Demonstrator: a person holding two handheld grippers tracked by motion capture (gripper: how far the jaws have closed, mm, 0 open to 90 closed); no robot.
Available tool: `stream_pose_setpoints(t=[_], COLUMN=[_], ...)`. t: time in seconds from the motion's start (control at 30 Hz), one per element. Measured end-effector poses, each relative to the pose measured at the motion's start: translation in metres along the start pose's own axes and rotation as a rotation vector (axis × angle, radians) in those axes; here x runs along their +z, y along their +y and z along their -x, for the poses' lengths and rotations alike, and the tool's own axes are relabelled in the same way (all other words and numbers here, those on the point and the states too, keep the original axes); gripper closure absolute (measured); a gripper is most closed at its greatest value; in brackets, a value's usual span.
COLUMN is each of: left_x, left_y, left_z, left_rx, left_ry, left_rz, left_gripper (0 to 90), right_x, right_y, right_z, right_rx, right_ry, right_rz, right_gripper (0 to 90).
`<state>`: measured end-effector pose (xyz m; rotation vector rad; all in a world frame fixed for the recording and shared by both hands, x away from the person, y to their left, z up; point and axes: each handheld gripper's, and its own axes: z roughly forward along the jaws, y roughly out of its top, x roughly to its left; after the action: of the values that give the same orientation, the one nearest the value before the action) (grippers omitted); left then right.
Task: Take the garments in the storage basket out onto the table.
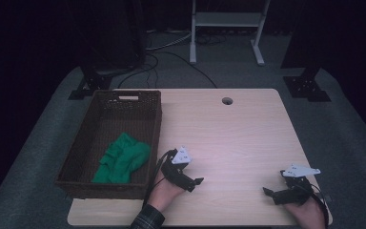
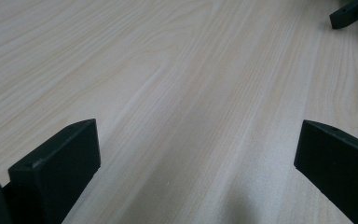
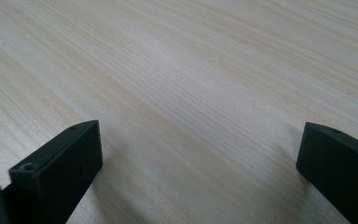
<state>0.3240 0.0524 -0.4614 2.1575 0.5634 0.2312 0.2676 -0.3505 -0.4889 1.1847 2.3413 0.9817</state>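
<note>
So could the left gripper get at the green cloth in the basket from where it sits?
Probably yes: the left gripper is open beside the basket, whose top is uncovered, and the green cloth lies near that side.

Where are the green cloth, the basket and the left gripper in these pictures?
green cloth (image 1: 123, 158), high view, middle of the crumpled heap in the basket.
basket (image 1: 128, 97), high view, far rim by the handle slot.
left gripper (image 1: 196, 183), high view, between its jaw tips over the table; jaws stand apart.
</note>
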Motion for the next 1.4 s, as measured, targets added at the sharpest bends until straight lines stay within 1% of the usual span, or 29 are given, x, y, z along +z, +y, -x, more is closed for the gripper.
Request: stream_pose_setpoints(t=[0.27,0.53,0.83,0.93,1.03,1.07,1.2,1.4], left_x=[-0.002,-0.003,-0.005,-0.006,-0.009,-0.011,-0.011,-0.013], left_y=[0.002,0.004,0.006,0.008,0.011,0.012,0.013,0.015], left_z=[-0.001,-0.001,0.000,0.001,0.001,0.001,0.001,0.002], left_rx=[-0.005,-0.019,-0.021,-0.012,-0.009,-0.011,-0.018,-0.017], left_ry=[-0.007,-0.009,-0.008,-0.003,0.003,0.002,-0.006,-0.009], left_rz=[0.010,0.018,0.020,0.016,0.023,0.031,0.032,0.036], left_gripper=[0.0,0.0,0.0,0.0,0.0,0.0,0.0,0.0], right_x=[0.000,0.000,0.000,0.000,0.000,0.000,0.000,0.000], right_y=[0.000,0.000,0.000,0.000,0.000,0.000,0.000,0.000], right_z=[0.000,0.000,0.000,0.000,0.000,0.000,0.000,0.000], right_rx=[0.000,0.000,0.001,0.000,0.001,0.001,0.001,0.001], right_ry=[0.000,0.000,0.000,0.000,0.000,0.000,0.000,0.000], right_rz=[0.000,0.000,0.000,0.000,0.000,0.000,0.000,0.000], right_gripper=[0.0,0.0,0.0,0.0,0.0,0.0,0.0,0.0])
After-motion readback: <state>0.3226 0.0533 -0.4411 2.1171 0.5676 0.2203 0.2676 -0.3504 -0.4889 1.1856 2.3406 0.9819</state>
